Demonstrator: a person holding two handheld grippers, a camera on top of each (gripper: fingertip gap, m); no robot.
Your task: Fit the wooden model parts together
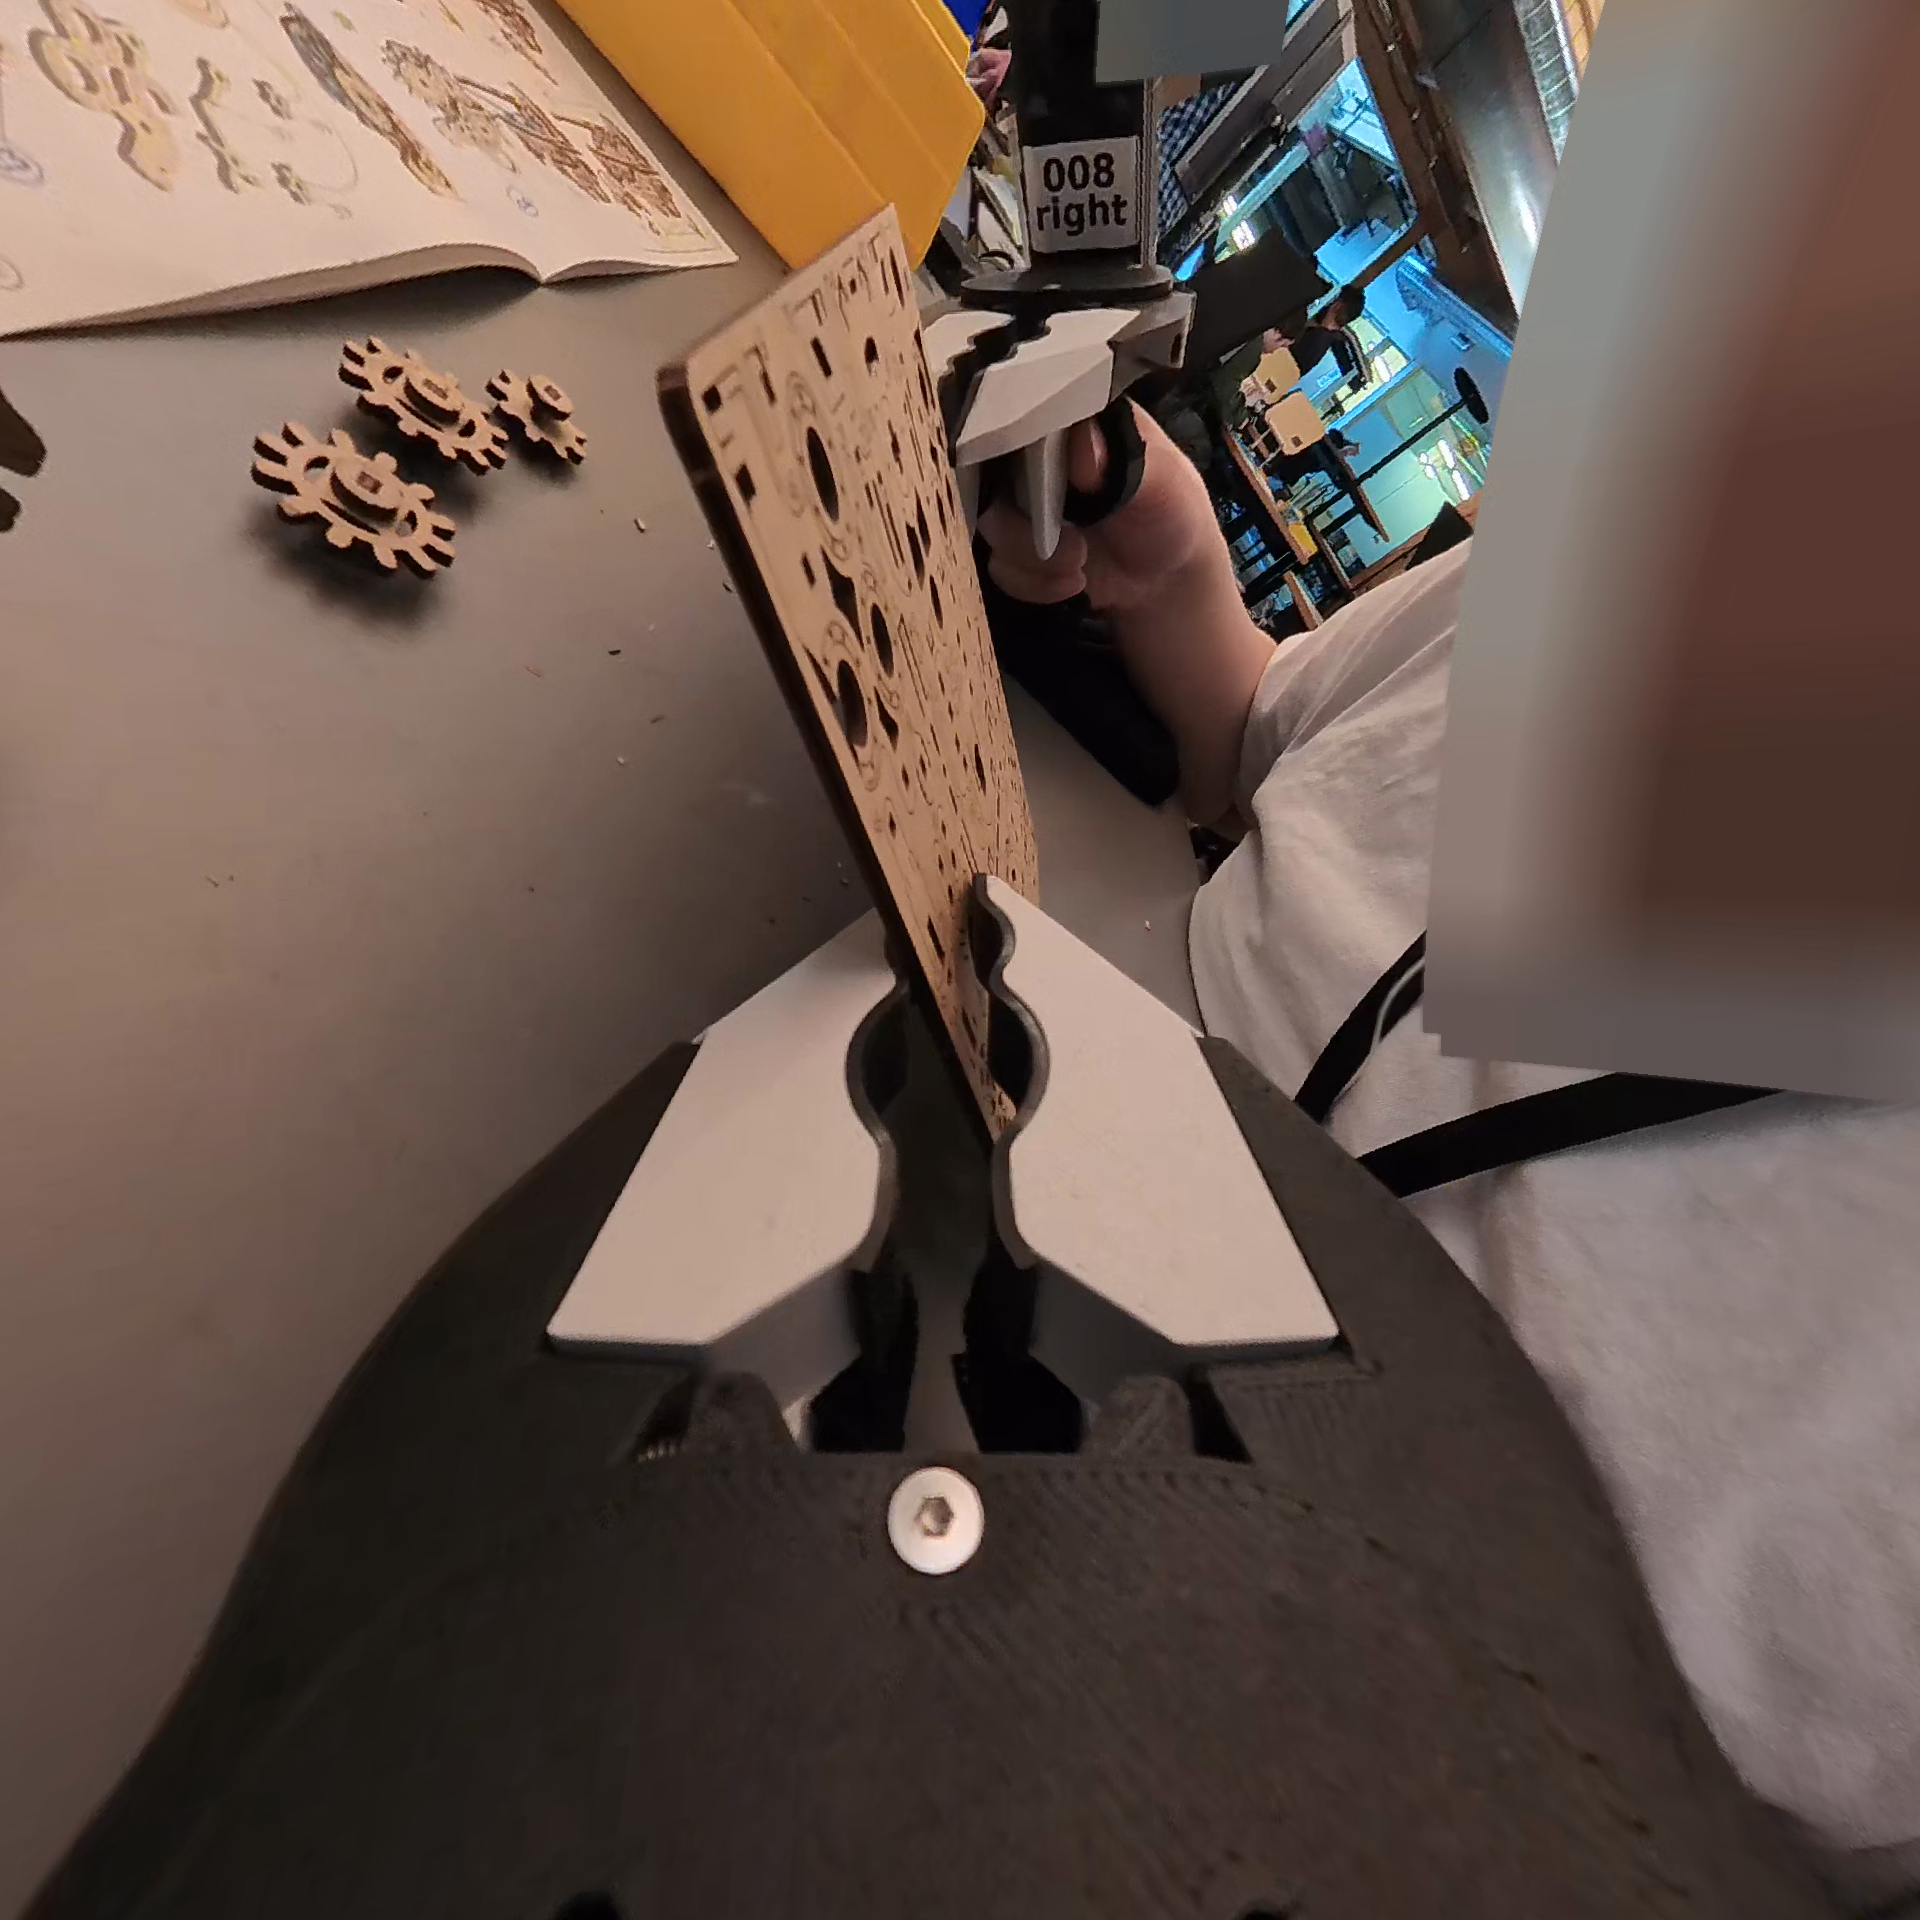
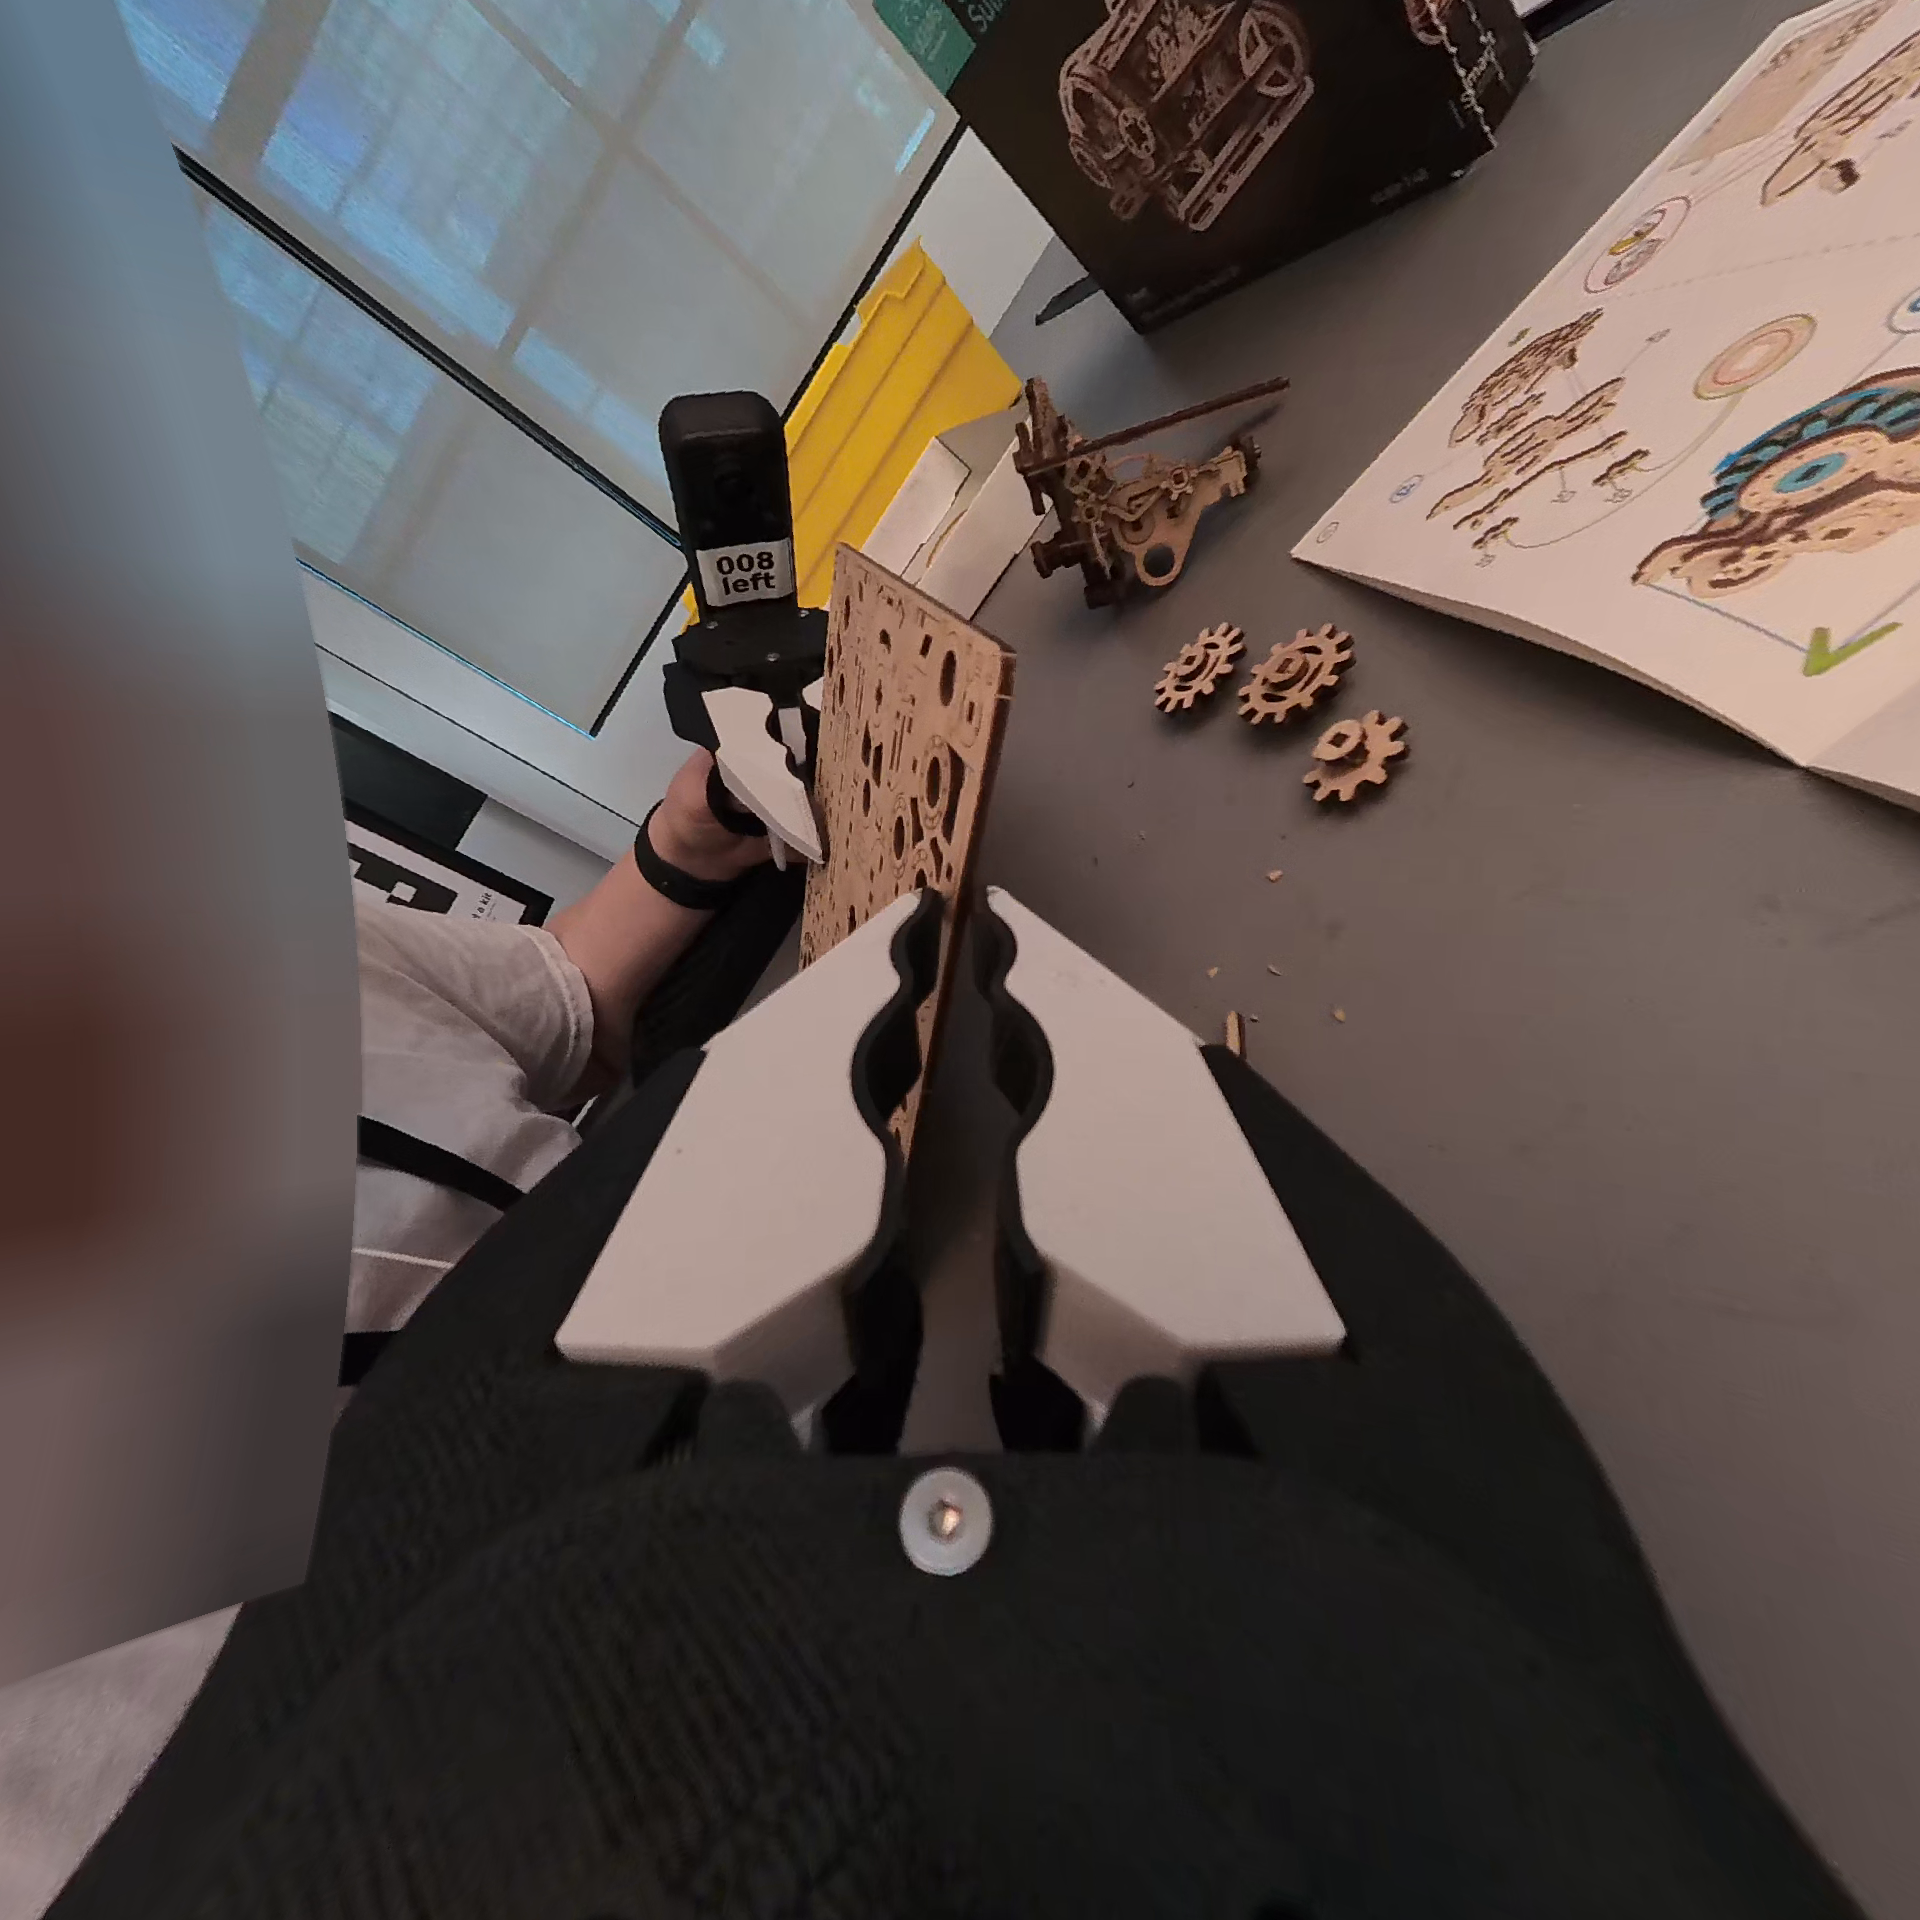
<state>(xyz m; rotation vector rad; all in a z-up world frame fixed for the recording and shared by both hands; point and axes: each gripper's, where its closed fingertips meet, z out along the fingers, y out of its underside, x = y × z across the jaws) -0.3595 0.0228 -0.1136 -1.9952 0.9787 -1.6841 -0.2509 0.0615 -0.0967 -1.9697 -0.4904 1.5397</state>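
now i pinch the wooden parts sheet (image 1: 883,644) upright above the grey table (image 1: 364,831), left gripper (image 1: 940,1023) and right gripper (image 2: 951,1023) both clamped narrow on its edges.

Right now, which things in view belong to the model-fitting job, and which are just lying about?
Job:
- wooden parts sheet, gripped at opposite ends by left gripper and right gripper
- three gears
- partly built model
- instruction booklet

Lying about:
- yellow bin
- kit box
- wood crumbs

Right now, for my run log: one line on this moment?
left gripper: shut on wooden sheet | right gripper: shut on wooden sheet | three gears: on table
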